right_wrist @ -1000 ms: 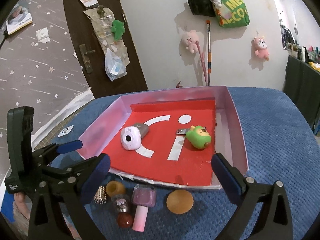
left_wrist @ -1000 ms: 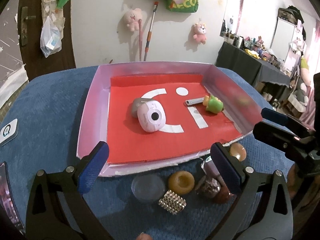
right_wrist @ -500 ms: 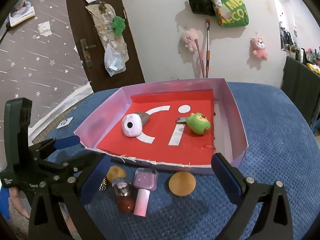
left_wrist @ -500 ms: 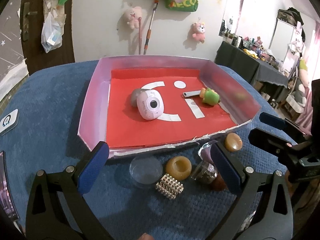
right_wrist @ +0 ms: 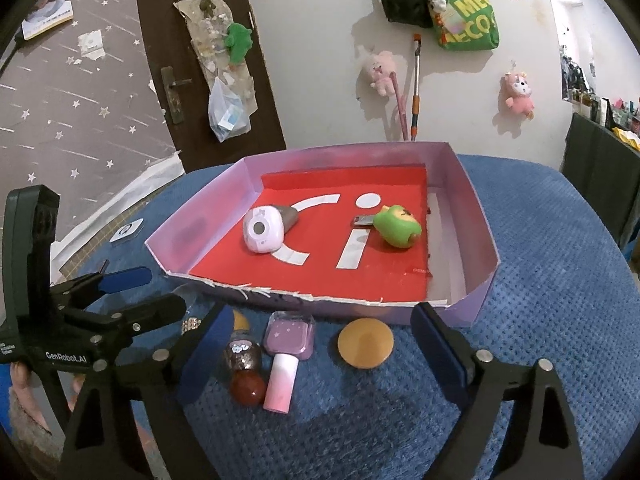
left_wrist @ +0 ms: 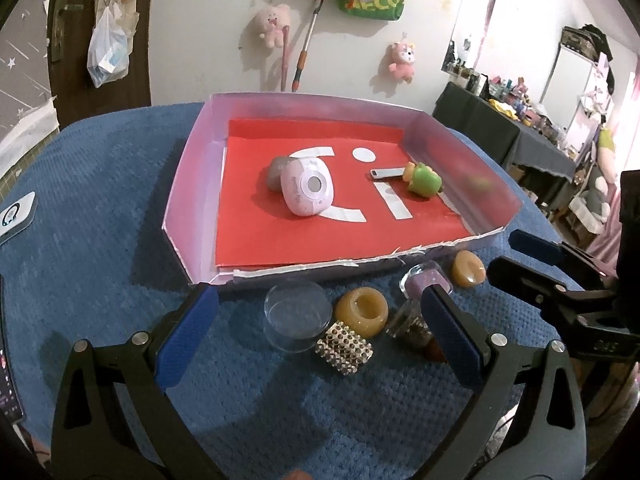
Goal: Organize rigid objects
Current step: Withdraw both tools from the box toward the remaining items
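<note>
A pink-walled tray [left_wrist: 188,184] [right_wrist: 476,208] with a red floor holds a pink round gadget [left_wrist: 307,192] [right_wrist: 263,230], a green toy [left_wrist: 423,181] [right_wrist: 397,226] and a small metal piece [left_wrist: 387,173]. In front of it on the blue cloth lie a clear lid [left_wrist: 298,312], an amber ring [left_wrist: 362,311], a studded block [left_wrist: 345,347], a glitter bottle [right_wrist: 244,358], a purple bottle with a pink cap [right_wrist: 286,354] and an amber disc [right_wrist: 365,343] [left_wrist: 468,273]. My left gripper [left_wrist: 316,336] is open above the lid and block. My right gripper [right_wrist: 320,346] is open above the bottles and disc.
A white card [left_wrist: 16,216] lies at the cloth's left edge. A wall with plush toys [left_wrist: 274,24] and a door [right_wrist: 192,40] stand behind the table. A dark cluttered side table [left_wrist: 520,136] stands at the right.
Both grippers have drawn back toward me and lowered, so the tray sits farther off and the loose items in front of it now lie between the fingers. Both stay open.
</note>
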Motion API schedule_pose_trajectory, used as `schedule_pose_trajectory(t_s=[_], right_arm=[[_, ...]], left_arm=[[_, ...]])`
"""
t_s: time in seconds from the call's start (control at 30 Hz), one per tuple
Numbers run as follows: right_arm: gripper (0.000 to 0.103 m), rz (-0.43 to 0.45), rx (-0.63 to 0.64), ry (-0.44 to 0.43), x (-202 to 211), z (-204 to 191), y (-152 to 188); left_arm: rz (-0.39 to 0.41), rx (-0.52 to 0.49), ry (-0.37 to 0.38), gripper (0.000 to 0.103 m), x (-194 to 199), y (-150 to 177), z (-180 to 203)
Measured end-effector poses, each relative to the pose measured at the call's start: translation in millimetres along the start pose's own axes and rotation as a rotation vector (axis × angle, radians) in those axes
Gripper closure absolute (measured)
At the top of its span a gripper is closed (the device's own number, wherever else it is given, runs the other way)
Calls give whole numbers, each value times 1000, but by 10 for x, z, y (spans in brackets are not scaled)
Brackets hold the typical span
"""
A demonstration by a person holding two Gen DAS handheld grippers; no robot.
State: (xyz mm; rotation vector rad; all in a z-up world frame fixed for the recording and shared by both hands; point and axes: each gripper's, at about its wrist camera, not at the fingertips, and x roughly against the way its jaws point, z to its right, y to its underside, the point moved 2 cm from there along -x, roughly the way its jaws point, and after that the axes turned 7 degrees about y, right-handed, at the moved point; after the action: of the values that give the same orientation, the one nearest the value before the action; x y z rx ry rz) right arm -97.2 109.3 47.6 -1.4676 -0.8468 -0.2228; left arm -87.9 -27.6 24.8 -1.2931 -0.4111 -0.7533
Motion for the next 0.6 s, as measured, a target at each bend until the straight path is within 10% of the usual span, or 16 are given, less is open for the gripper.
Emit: schedule_pose_trajectory(t_s=[0.6], right_arm=[[37,-53,21,6,-81,-27,114]], left_arm=[[-21,23,4,1,-20,104,-45]])
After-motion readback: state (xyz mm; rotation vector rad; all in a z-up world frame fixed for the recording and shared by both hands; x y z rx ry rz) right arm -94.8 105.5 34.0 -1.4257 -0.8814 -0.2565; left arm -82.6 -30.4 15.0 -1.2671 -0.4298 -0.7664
